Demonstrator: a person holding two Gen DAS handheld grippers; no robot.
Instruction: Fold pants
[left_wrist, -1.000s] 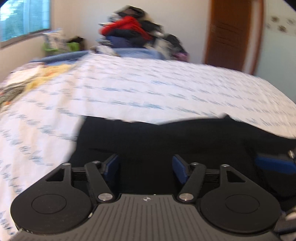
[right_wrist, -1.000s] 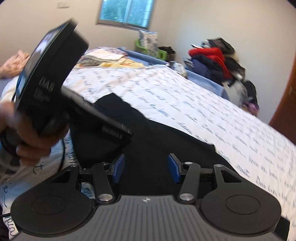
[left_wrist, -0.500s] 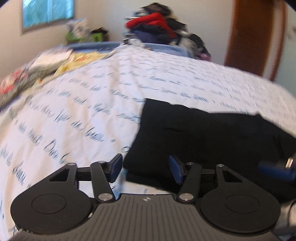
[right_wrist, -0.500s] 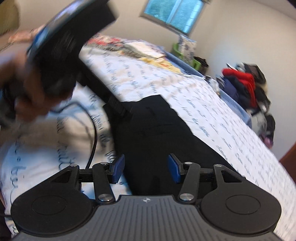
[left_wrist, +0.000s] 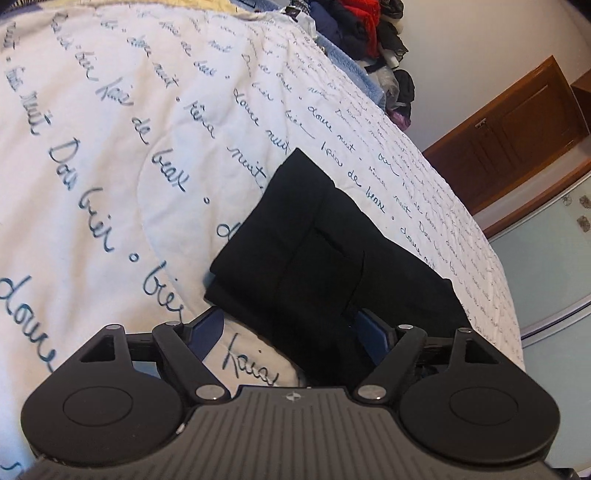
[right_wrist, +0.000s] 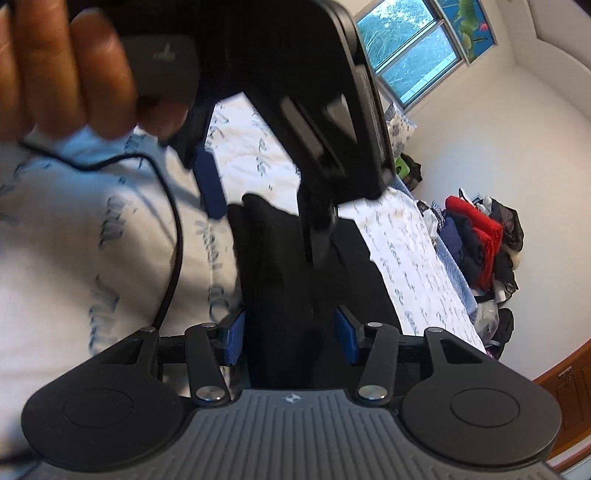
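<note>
Black pants (left_wrist: 314, 254) lie folded in a long strip on the white bed cover (left_wrist: 110, 155). My left gripper (left_wrist: 291, 330) is open, its blue pads straddling the near corner of the pants. In the right wrist view the pants (right_wrist: 280, 280) run away from the camera. My right gripper (right_wrist: 290, 339) is open with the pants' edge between its blue pads. The left gripper (right_wrist: 258, 206) hangs just ahead of it, held by a hand (right_wrist: 70, 70), its fingers down at the cloth.
A pile of clothes (right_wrist: 476, 236) sits on a blue bin beyond the bed's far side. A window (right_wrist: 417, 48) is behind. A wooden door (left_wrist: 517, 136) stands past the bed. A black cable (right_wrist: 173, 236) trails over the cover.
Both grippers have dropped low to the pants and tilted. The left one swung to the pants' end corner; the right one moved in close behind it.
</note>
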